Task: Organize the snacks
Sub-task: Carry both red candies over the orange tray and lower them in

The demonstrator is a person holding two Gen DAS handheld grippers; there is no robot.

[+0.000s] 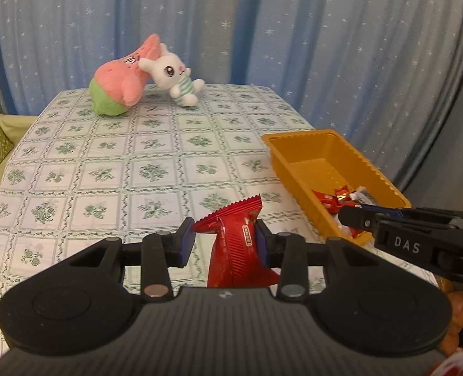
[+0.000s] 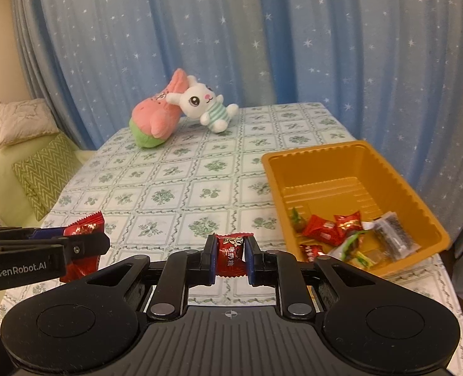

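Observation:
My left gripper point(image 1: 226, 239) is shut on a long red snack packet point(image 1: 236, 241) and holds it above the table. It also shows at the left of the right wrist view point(image 2: 87, 246) with the red packet point(image 2: 85, 228). My right gripper point(image 2: 230, 255) is shut on a small red wrapped candy point(image 2: 231, 252), left of the orange tray point(image 2: 397, 169). The tray holds several red candies point(image 2: 323, 228) and other wrapped snacks point(image 2: 394, 230). In the left wrist view the right gripper point(image 1: 353, 219) reaches over the near end of the tray point(image 1: 372, 163).
A pink and green plush point(image 2: 156, 119) and a white rabbit plush point(image 2: 204, 103) lie at the table's far edge. The table has a floral checked cloth point(image 2: 168, 194). A blue starred curtain hangs behind. A sofa with cushions point(image 2: 40, 172) stands at the left.

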